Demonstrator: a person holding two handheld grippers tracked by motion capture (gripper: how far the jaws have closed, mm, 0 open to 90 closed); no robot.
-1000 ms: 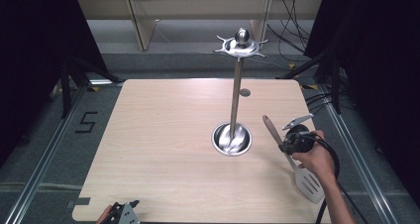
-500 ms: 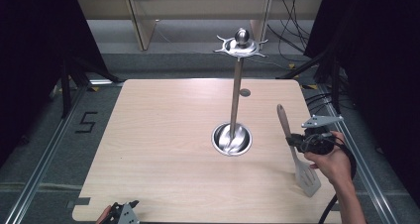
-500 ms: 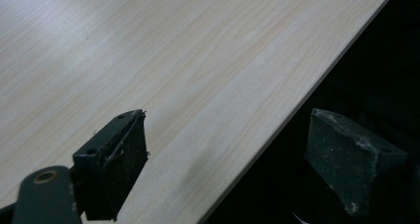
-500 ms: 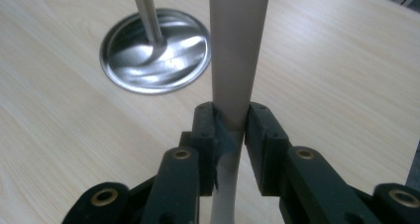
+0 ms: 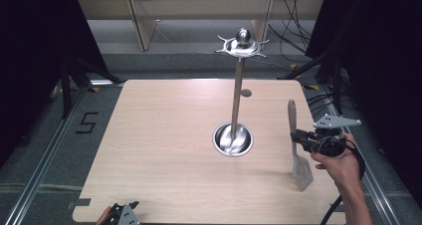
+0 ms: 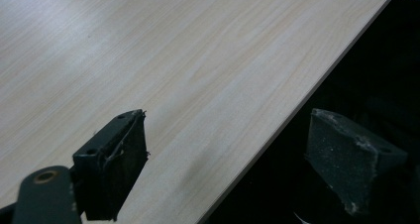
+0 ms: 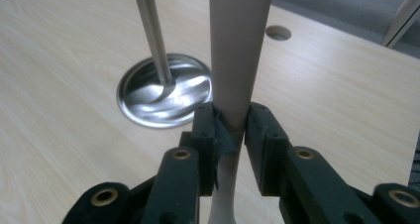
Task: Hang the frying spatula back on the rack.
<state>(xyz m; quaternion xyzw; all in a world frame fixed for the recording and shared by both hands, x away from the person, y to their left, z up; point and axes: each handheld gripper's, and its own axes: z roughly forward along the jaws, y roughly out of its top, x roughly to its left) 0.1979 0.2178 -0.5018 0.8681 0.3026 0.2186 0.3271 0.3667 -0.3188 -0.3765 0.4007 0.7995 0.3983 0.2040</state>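
A: Item one, the right gripper (image 5: 297,138). We log it at the right edge of the table (image 5: 164,150), jaws clamped on the handle of a spatula (image 5: 297,145).

B: Confirmed in the right gripper view: the right gripper (image 7: 232,127) has both pads pressed against the pale handle of the spatula (image 7: 238,50), which runs up between them.

A: Item two, the spatula itself. We record it held near upright, handle up, slotted metal blade down, low over the table; whether it touches we cannot tell.

B: Item three, the utensil stand (image 5: 237,85): a steel pole on a round base, with a hooked ring and ball on top. It stands near the table's middle, apart from the spatula, to its left.

A: Item four, the left gripper (image 5: 124,215), at the table's near edge.

B: In the left gripper view we list the left gripper (image 6: 237,164) with jaws well apart, nothing between them, straddling the table edge.
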